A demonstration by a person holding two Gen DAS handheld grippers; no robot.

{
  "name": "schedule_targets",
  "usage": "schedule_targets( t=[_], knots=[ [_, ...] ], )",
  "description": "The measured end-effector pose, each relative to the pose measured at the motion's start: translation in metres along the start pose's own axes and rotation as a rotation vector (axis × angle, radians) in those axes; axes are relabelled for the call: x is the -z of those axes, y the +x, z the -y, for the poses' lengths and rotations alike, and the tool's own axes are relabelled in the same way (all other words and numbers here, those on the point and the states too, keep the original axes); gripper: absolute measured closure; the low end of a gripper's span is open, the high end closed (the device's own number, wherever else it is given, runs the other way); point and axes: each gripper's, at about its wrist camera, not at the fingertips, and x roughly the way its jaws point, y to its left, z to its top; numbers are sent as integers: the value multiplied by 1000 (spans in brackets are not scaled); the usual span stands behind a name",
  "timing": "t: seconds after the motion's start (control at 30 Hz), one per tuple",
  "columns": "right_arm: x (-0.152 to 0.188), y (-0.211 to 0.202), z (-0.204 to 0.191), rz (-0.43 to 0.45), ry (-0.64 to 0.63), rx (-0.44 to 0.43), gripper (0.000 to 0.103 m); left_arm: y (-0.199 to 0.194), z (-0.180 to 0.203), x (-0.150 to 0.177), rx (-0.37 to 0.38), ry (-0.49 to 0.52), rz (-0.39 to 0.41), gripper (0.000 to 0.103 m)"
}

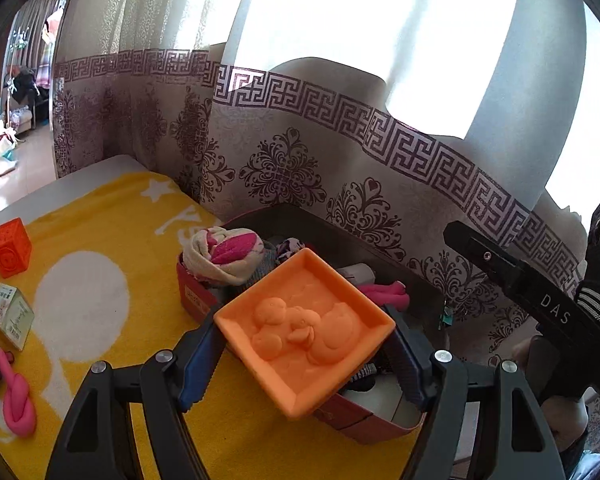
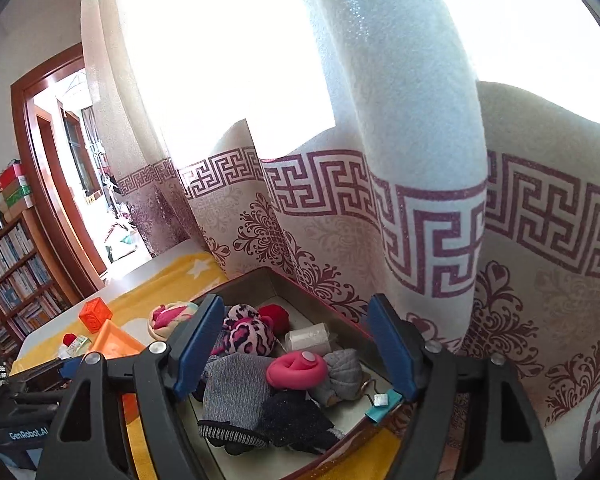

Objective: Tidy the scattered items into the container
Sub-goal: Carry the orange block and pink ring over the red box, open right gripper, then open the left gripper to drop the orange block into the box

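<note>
Now left claw (image 1: 304,364) clamps orange tray (image 1: 304,332) above box (image 1: 364,424); right claw (image 2: 296,352) spread wide, tilted down, empty

Strong daylight blown out through curtain (image 2: 400,140), window glare, foreground evenly lit, heavy fisheye warp, dark vignetted corners, sharp focus

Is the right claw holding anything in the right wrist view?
No. The right claw stands open and empty above the box, with the pink item lying loose inside.
</note>
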Motion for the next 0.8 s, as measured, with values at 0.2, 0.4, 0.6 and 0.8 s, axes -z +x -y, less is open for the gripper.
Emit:
schedule_targets(
  t=[0.2, 0.4, 0.6, 0.8],
  knots=[
    [-4, -8, 7, 33, 23, -1, 25, 23, 38, 6, 70, 96, -44, 26],
    [-4, -7, 15, 33, 43, 7, 25, 28, 59, 8, 102, 190, -39, 26],
    [-1, -5, 16, 22, 46, 1, 25, 28, 43, 9, 84, 140, -47, 26],
    [6, 0, 5, -9, 24, -19, 25, 19, 22, 9, 51, 80, -30, 16]
  ],
)
